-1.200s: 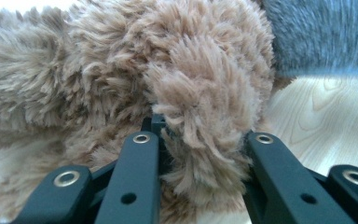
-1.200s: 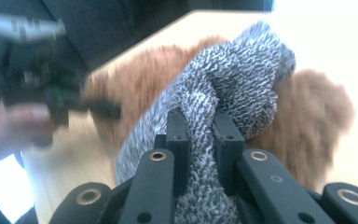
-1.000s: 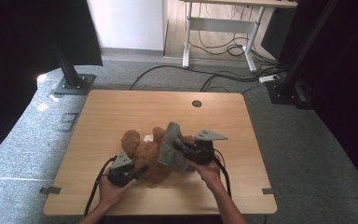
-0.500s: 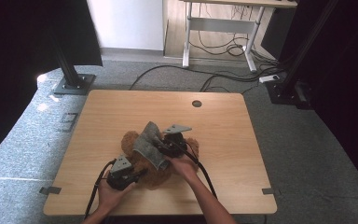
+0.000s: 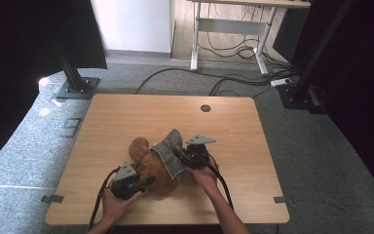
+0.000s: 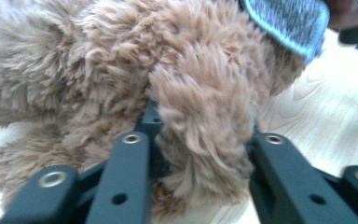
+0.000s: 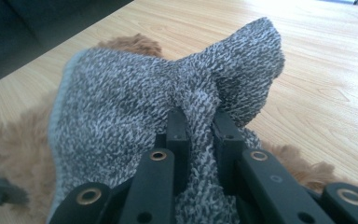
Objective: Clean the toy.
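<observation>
Nearest the person, the left gripper (image 5: 143,182) sits low at the table's front edge with a limb of the fluffy light-brown plush teddy bear (image 5: 151,165) between its black jaws; in the left gripper view that furry limb (image 6: 200,135) fills the gap from one jaw to the other, and the jaws have just been opening, so the hold looks loose rather than a firm pinch – I cannot tell whether the pads press at all. The bear lies on its side on the pale wooden table (image 5: 126,117), near the front middle, head toward the far left. Just beyond, the right gripper (image 5: 181,157) is clamped nearly shut on a fold of the grey knitted garment with a pale blue hem (image 7: 135,98), which drapes across the bear's body. Both things are light, soft and floppy – they will sag and slip rather than break. The knit stretches, so it is best gripped at its hemmed edge; the bear is best held by a limb or the torso, deep in the pile, since fur alone slides out. Farther off stand a desk frame and floor cables
</observation>
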The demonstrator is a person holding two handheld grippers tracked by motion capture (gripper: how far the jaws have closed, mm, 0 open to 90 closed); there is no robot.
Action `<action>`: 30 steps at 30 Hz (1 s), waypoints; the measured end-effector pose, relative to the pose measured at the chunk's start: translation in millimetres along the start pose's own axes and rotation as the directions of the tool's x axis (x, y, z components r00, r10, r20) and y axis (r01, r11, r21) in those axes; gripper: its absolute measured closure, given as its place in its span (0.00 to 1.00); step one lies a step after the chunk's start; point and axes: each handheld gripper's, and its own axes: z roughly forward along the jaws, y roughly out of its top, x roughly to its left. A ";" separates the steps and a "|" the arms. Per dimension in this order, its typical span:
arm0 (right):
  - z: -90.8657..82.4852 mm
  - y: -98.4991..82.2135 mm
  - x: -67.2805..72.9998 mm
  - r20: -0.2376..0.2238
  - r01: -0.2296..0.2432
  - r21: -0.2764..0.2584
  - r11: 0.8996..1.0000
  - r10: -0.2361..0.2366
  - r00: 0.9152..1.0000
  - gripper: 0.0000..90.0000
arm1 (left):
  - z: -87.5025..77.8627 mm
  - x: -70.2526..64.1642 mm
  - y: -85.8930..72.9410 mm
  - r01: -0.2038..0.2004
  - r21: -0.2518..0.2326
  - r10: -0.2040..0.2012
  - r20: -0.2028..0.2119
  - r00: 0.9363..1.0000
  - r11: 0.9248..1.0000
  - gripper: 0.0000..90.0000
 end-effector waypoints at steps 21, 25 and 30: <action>-8.5 -18.0 3.8 -0.018 0.020 -0.071 0.997 -0.021 1.000 0.90 | 16.5 26.4 40.9 0.139 0.111 -0.142 0.026 0.989 0.984 0.19; -11.9 -23.1 3.9 -0.044 0.017 -0.094 0.995 -0.022 0.999 0.90 | 16.4 23.9 35.4 0.121 0.106 -0.124 0.018 0.992 0.987 0.34; -13.9 -24.3 7.3 -0.047 0.025 -0.096 0.995 -0.029 0.998 0.90 | 15.0 19.2 29.4 0.096 0.075 -0.097 0.004 0.995 0.993 0.58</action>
